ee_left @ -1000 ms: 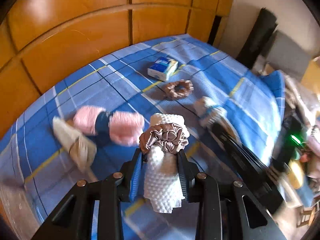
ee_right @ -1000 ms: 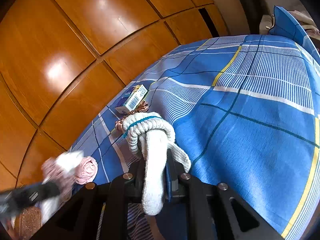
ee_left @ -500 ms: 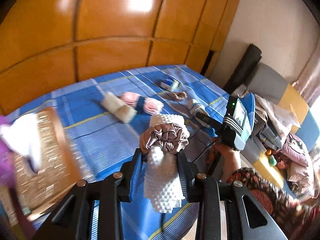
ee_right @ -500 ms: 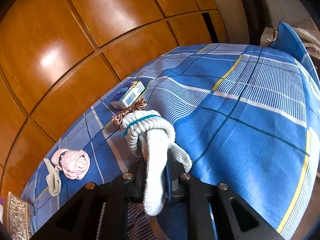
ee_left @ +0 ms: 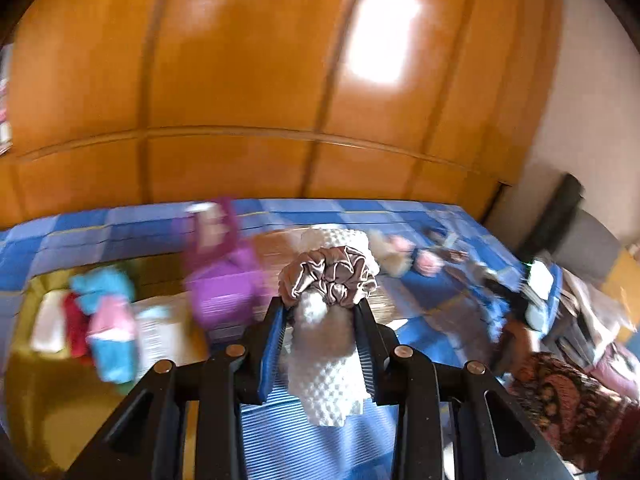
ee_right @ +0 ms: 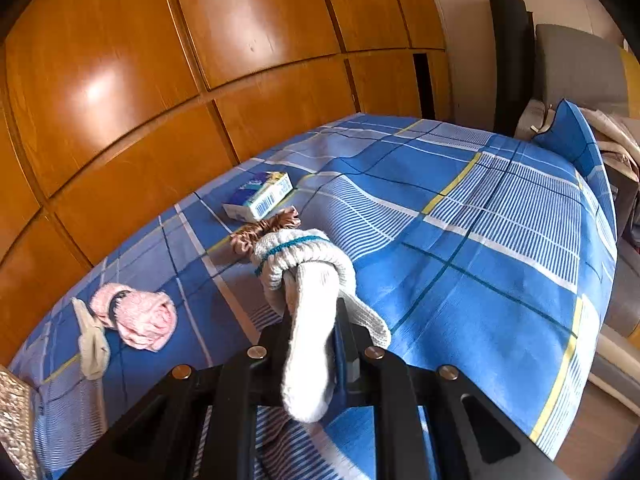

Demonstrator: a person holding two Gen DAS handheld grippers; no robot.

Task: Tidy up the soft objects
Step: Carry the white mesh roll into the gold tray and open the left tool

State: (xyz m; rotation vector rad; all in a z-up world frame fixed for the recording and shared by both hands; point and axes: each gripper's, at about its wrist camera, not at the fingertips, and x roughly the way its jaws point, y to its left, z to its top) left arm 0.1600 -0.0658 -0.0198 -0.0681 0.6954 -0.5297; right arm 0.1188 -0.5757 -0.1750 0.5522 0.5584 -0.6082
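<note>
Left hand-held gripper (ee_left: 322, 320): my jaws are drawn in and clamped on a white bumpy cloth roll (ee_left: 326, 364); the pads press its sides and it stands up between them.
Scrunchie on the roll: a shiny grey-brown scrunchie (ee_left: 328, 276) is wrapped around the upper part of the roll, just above my fingertips.
Right hand-held gripper (ee_right: 310, 316): my jaws are nearly together, pinched on a white knitted sock (ee_right: 308, 344); its toe hangs back toward the camera, and its rolled cuff with a teal line bulges in front of the fingertips.
Bed (ee_right: 500, 240): it carries a blue checked sheet with white and yellow stripes; wooden panels (ee_right: 180, 60) stand along its far edge.
Box (ee_right: 260, 196): a small blue and white carton lies near the far edge of the bed; a barcode shows on its side, but I cannot read the printing.
Second scrunchie (ee_right: 268, 228): brown, lying on the sheet just beside the box, partly behind my sock's cuff.
Pink roll (ee_right: 140, 316): a pink fluffy bundle with a dark band lies toward the left edge of the bed, and a beige sock (ee_right: 92, 340) lies right beside it.
Left view, blurred: a purple basket (ee_left: 222, 280) and a heap of blue, pink and red cloths (ee_left: 100, 320) lie at the bed's left end; details are smeared.
Writing: none that I can read.
</note>
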